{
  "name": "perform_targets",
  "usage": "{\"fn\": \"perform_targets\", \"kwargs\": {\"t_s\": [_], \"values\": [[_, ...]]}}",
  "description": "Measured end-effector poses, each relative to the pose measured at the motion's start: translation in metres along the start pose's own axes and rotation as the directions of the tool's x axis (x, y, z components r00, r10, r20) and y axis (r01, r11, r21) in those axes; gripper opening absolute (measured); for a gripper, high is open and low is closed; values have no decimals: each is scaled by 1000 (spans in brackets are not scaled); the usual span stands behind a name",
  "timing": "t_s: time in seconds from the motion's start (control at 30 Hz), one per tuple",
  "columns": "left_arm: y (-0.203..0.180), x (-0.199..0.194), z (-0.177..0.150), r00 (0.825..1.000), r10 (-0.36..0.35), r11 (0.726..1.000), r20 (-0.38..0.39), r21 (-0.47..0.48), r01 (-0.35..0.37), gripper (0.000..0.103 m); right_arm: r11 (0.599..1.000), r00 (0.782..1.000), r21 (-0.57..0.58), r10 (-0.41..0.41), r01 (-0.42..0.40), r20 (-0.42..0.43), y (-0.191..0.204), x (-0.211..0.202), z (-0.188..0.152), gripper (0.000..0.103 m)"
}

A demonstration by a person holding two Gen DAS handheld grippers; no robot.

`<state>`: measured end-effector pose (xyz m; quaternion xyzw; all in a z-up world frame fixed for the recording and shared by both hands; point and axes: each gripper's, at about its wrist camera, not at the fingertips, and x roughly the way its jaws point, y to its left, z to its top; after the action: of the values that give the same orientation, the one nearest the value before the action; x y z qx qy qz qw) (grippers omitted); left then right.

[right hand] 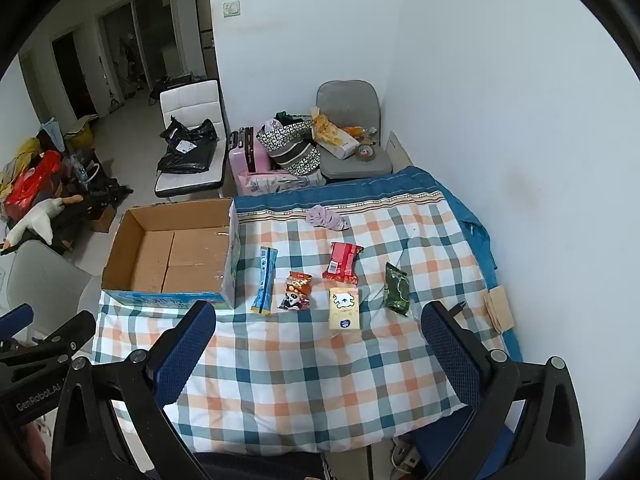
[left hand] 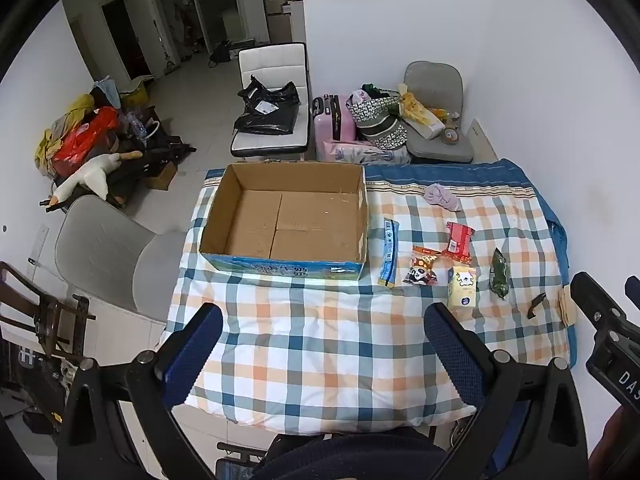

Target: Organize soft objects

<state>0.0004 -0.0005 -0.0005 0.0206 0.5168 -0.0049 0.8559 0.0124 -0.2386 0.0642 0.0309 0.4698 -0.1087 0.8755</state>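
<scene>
An empty cardboard box stands on the plaid cloth at the left. To its right lie a blue stick packet, a panda snack bag, a red packet, a yellow tissue pack, a green packet and a lilac cloth. My left gripper and right gripper are open, empty, above the near cloth.
The plaid cloth covers the table; a wall runs along its right. A black clip and brown cards lie at the right edge. Chairs, a pink suitcase and bags stand behind; a grey chair stands left.
</scene>
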Motion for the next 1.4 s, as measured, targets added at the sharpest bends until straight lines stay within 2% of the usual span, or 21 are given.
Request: {"fn": "perform_targets", "kwargs": {"t_s": [0.8, 1.4], "values": [[7, -4, 2, 1000, -5, 1000, 22, -10, 5, 103, 1000, 1000, -3, 0, 0, 9, -1, 0, -3, 103], [6, -17, 3, 995, 12, 1000, 101, -3, -12, 103, 1000, 999, 2, 3, -3, 41, 8, -10, 4, 103]]}}
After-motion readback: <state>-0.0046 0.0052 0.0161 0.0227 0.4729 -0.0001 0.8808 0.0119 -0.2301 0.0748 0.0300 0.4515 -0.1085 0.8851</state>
